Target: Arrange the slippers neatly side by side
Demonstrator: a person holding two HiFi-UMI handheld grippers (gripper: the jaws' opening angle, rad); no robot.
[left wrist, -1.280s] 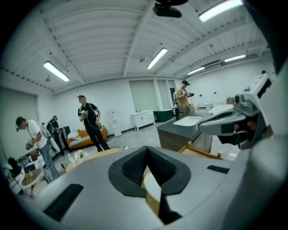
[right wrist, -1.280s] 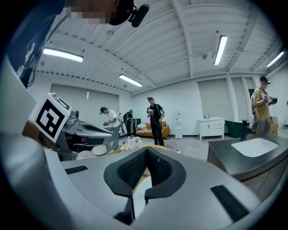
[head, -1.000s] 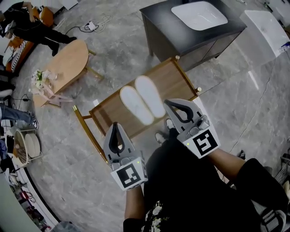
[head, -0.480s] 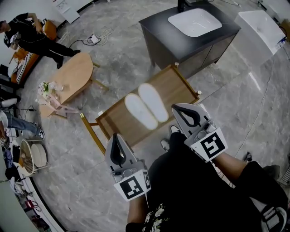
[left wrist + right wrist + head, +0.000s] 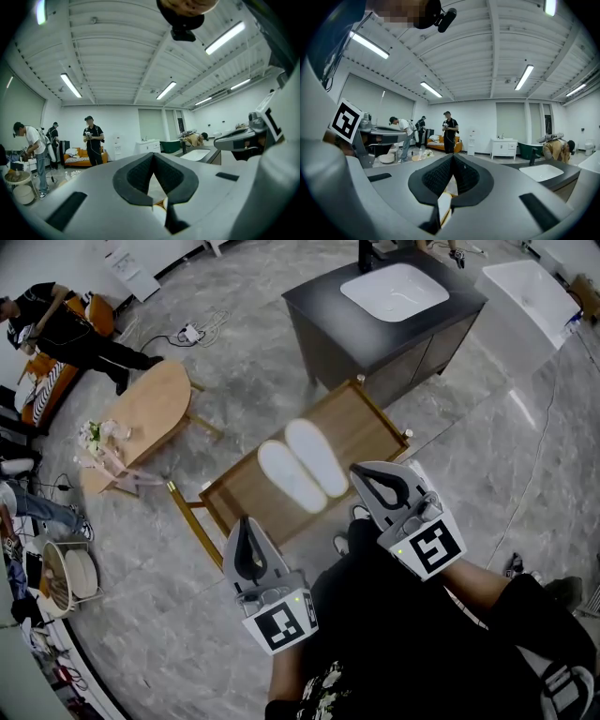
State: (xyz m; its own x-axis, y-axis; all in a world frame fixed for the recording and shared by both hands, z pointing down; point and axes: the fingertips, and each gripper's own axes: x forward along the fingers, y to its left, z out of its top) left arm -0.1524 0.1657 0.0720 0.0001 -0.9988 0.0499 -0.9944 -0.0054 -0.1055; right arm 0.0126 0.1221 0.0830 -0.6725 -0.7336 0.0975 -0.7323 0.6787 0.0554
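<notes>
Head view, looking steeply down. One grey marbled floor point(image 5: 487, 456) fills the field, with open stretches to the right of the furniture and along the lower left.

One dark cabinet point(image 5: 375, 343) stands at the top and carries one white basin point(image 5: 394, 292).

One rectangular wooden table point(image 5: 366, 418) with a raised rim lies diagonally at centre. Its far corner is near the cabinet, and its near long edge is just beyond the person's body.

One oval wooden table point(image 5: 150, 409) stands well apart at left, beyond a strip of bare floor. One person in black point(image 5: 66, 329) is at the upper left.

There are two grippers. The left gripper point(image 5: 247, 526) is over the floor just off the wooden table's near edge. The right gripper point(image 5: 356, 469) is over the table's near right part, beside the footwear. In each gripper view the jaws are pressed together with nothing between them.

Two slippers lie near the middle of the wooden table: the left slipper point(image 5: 291, 476) and the right slipper point(image 5: 317, 457). Both are plain white with long oval outlines. They touch along their inner sides with their long axes parallel. Bare wood shows on both sides of the pair, more of it on the left.
</notes>
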